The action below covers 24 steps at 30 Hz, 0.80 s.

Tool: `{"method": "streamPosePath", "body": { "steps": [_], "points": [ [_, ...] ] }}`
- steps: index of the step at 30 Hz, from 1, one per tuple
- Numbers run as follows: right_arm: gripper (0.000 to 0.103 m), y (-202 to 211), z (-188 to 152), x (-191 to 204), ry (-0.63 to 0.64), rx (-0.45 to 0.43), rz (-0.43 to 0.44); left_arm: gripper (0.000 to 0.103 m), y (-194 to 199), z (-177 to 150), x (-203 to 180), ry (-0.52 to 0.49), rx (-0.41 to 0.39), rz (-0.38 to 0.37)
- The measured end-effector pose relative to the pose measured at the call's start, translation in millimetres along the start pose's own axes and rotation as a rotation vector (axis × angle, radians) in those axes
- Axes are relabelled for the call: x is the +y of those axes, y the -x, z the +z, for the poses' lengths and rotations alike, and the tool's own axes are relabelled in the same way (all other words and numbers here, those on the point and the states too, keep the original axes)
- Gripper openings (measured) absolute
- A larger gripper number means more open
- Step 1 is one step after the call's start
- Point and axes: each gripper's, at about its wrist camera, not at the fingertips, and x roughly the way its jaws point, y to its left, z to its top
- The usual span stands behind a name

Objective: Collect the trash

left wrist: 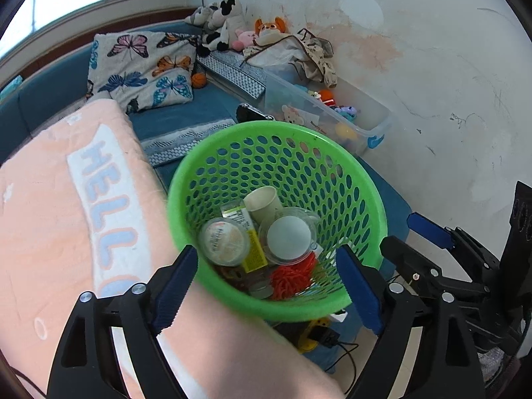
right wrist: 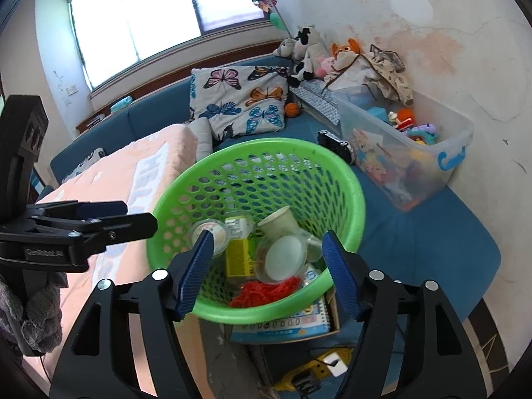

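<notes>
A green perforated basket point(left wrist: 345, 166) stands in front of both grippers and also shows in the right wrist view point(right wrist: 332, 169). It holds trash: a paper cup point(left wrist: 264, 202), two clear lidded tubs point(left wrist: 226, 241) point(left wrist: 287, 236), a yellow carton point(left wrist: 254, 252) and an orange-red tangle point(left wrist: 292, 276). My left gripper point(left wrist: 266, 289) is open, its blue fingers on either side of the basket's near rim. My right gripper point(right wrist: 267, 272) is open, also on either side of the near rim. Neither holds anything.
A peach "HELLO" blanket point(left wrist: 66, 216) lies to the left. A blue sofa point(left wrist: 206, 106) carries a butterfly cushion point(left wrist: 146, 66), plush toys point(left wrist: 226, 23) and a clear toy bin point(left wrist: 332, 113). A booklet point(right wrist: 292, 322) and a yellow power strip point(right wrist: 312, 369) lie below the basket.
</notes>
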Motion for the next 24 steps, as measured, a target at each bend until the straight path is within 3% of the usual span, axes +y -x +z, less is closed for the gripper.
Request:
{"method": "streamPosePath", "body": {
  "steps": [7,12,18,24],
  "points": [
    [0.084,12.5,-11.6,19.7,0.009,0.016,0.017,0.093,34.9,-20.5,19.9,0.018,-0.059,0.067],
    [0.09,23.8,-16.6,35.4,0.026,0.014,0.009,0.094,56.8,-38.0,39.7,0.061,-0.082,0.12],
    [0.095,37.2,-25.7,58.2,0.038,0.012,0.012,0.096,87.6,-63.6,58.5,0.082,-0.148,0.235],
    [0.097,46.4,-37.3,82.6,0.063,0.014,0.004,0.096,110.7,-88.8,69.6,0.082,-0.147,0.284]
  ]
}}
